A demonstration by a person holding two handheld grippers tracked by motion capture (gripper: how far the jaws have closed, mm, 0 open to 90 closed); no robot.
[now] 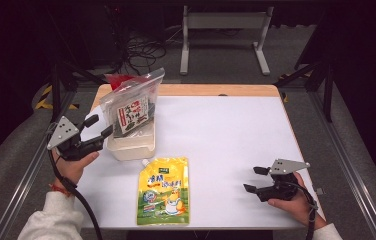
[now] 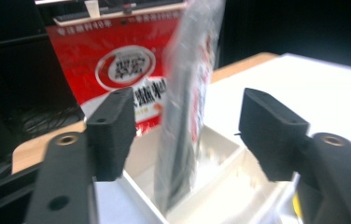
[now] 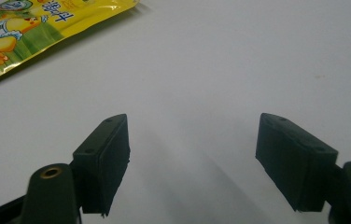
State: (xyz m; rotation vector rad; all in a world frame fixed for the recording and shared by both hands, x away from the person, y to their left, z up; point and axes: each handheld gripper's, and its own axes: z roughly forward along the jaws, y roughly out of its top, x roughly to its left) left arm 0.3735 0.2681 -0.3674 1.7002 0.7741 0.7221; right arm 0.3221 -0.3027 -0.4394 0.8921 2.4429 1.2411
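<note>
A white surface (image 1: 226, 135) is seen. A clear packet (image 1: 132, 107) stands upright in a white tray (image 1: 131, 145); a yellow pouch (image 1: 163, 191) lies nearby. The left gripper (image 1: 100, 127) is spread apart around the packet, untouched. The right gripper (image 1: 254, 179) is held apart, empty.

A yellow pouch (image 1: 163, 190) lay flat on the white table (image 1: 226, 130), just right of the left gripper (image 1: 101, 126) and well left of the right gripper (image 1: 253, 179). A red packet (image 2: 117, 60) stood upright beyond the left gripper's jaws.
</note>
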